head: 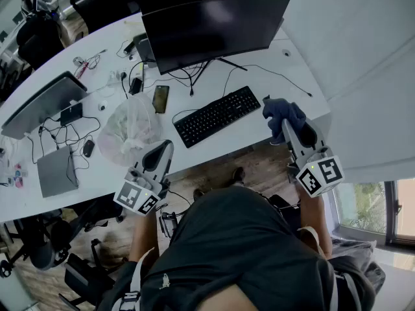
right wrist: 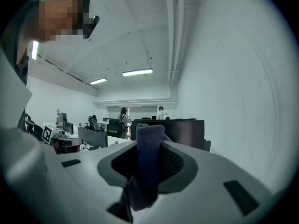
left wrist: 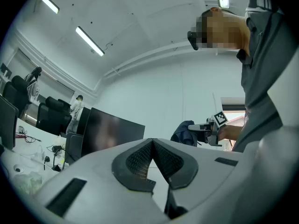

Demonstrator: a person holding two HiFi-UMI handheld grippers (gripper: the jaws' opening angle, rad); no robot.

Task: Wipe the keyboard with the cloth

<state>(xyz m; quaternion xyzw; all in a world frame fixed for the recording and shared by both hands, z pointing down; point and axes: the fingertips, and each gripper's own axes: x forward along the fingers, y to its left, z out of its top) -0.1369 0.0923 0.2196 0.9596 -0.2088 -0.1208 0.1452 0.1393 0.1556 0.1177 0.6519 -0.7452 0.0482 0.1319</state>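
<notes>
Keyboard (head: 217, 116): black, flat on the white desk (head: 272, 63). In the head view its long axis is seen running on a diagonal, from lower left up to upper right. It is set in front of the stand of a dark monitor (head: 214, 28).

Cloth (head: 283, 113): dark blue and bunched. It is held just off the keyboard's right end, near the desk's front right corner. No contact with the keyboard is seen.

Right gripper (head: 287, 127): jaws are clamped on the cloth. In the right gripper view a fold of the cloth (right wrist: 148, 153) is seen standing upright between the pads, with a tail hanging below them.

Left gripper (head: 162, 150): held at the desk's front edge, well left of the keyboard. In the left gripper view its jaws are seen brought together at the tips (left wrist: 152, 146), with nothing between them. The cloth (left wrist: 184, 133) is seen from there too, across the gap.

Desk: a phone (head: 160, 98) is laid left of the keyboard. A crumpled clear plastic bag (head: 130, 128) lies nearer the front edge. A closed laptop (head: 55, 170), a mouse (head: 88, 148) and tangled cables are noted further left.

Room: an open office with a wood floor (head: 259, 164), white walls and ceiling strip lights. Black chairs and distant standing people are seen.
</notes>
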